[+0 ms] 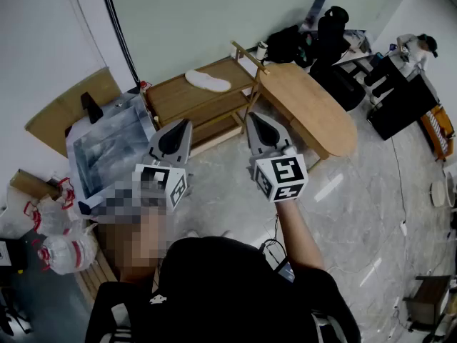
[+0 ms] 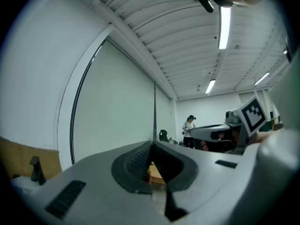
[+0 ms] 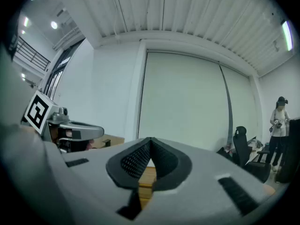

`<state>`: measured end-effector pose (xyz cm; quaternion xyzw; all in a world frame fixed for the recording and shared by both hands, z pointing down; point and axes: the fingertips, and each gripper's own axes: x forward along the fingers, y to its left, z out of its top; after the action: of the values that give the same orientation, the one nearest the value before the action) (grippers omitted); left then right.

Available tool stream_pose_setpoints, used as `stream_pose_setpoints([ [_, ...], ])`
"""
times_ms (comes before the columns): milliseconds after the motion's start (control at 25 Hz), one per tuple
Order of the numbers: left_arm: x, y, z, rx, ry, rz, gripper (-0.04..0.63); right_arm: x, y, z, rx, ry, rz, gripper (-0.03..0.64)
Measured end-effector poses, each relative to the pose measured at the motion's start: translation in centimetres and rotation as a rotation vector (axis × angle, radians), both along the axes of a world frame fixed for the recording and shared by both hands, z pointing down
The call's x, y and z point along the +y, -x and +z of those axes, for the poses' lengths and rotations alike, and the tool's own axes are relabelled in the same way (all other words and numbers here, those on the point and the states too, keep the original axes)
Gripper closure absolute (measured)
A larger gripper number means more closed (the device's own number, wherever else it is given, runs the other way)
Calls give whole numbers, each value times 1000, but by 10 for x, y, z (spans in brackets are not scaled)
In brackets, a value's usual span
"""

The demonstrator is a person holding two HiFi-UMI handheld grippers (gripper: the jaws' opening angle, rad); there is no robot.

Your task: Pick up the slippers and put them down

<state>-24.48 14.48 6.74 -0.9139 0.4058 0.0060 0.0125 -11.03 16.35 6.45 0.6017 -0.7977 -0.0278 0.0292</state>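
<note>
One white slipper (image 1: pixel 208 81) lies on the top shelf of a low wooden rack (image 1: pixel 178 98) against the far wall. My left gripper (image 1: pixel 187 122) and right gripper (image 1: pixel 251 116) are held side by side, level, short of the rack and pointing toward it. Both are shut with nothing between the jaws. In the left gripper view the tips of the left gripper (image 2: pixel 152 143) meet over a sliver of wood. The right gripper (image 3: pixel 150 139) likewise shows its tips touching in the right gripper view. No second slipper is in sight.
A long oval wooden table (image 1: pixel 314 109) stands right of the rack. A grey foil-covered box (image 1: pixel 107 152) and cardboard (image 1: pixel 68 113) sit to the left, with plastic bags (image 1: pixel 64 252) nearer. Black bags and chairs (image 1: pixel 321 38) crowd the far right. A person (image 2: pixel 189 130) stands at the room's far end.
</note>
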Motion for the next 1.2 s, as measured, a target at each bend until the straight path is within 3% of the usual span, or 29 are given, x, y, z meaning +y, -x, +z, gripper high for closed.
stream_pose_setpoints([
  [600, 15, -27, 9, 15, 17, -22, 588, 20, -27, 16, -3, 16, -33, 620],
  [800, 31, -41, 19, -28, -4, -35, 588, 29, -38, 25, 6, 28, -47, 620],
  [1200, 21, -54, 33, -42, 30, -36, 588, 21, -48, 41, 30, 47, -60, 620],
])
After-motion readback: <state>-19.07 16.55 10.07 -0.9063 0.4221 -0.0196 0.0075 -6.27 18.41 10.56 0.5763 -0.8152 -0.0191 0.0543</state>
